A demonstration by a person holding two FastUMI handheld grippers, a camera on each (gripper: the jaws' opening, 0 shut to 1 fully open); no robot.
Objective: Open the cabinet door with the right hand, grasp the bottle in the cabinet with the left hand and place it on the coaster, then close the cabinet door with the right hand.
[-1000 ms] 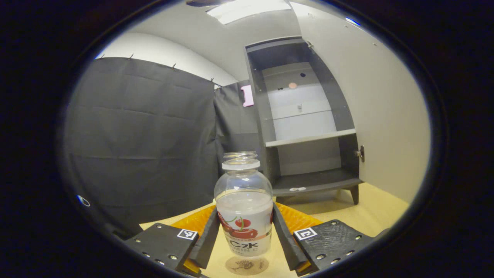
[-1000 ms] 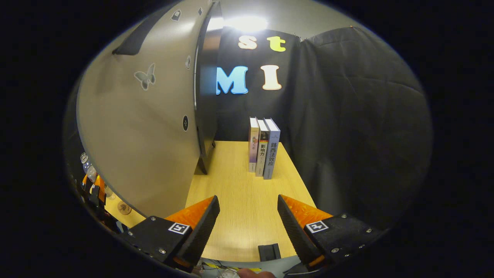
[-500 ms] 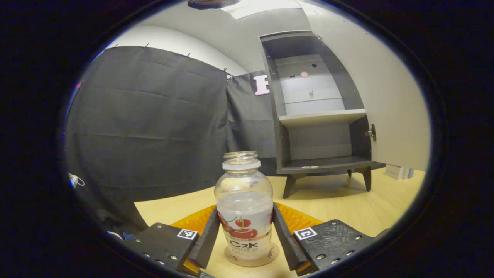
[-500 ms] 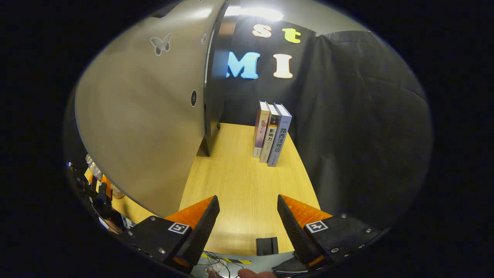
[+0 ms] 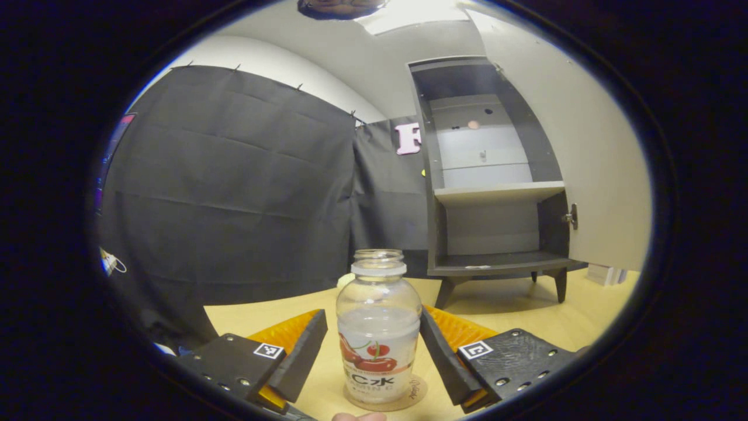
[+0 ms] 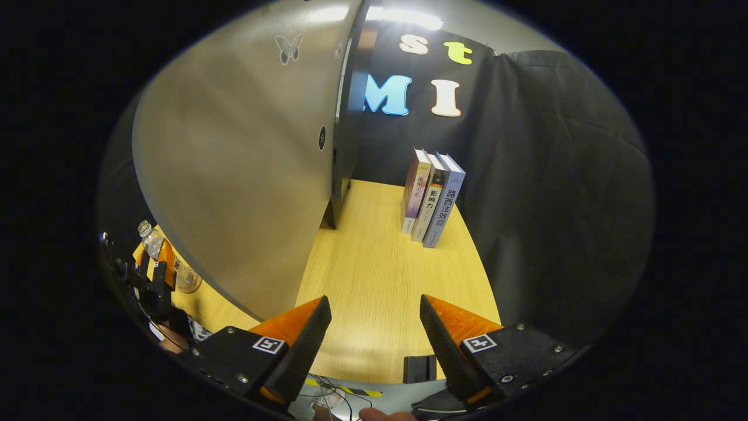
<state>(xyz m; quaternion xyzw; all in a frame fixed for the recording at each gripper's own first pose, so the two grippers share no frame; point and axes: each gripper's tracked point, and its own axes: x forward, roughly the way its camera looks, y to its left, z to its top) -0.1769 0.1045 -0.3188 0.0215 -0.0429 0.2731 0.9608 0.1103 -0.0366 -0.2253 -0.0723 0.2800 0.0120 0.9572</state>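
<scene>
A clear plastic bottle (image 5: 378,327) with a cherry label, lettering partly cut off, is seen upright on a round cork coaster (image 5: 416,390) at lower centre. It is flanked by the spread left gripper (image 5: 374,351), whose ribbed fingers (image 5: 298,356) are not pressed on it. The right gripper (image 6: 374,342) is likewise spread over the wood-grain table (image 6: 380,275), beside the open cabinet door (image 6: 245,175).

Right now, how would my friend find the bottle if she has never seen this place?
Start at the tall cabinet with its door swung open, on the wooden table. In front of it, the bottle stands upright on a round coaster. It is clear, capless, with cherries on its label.
</scene>
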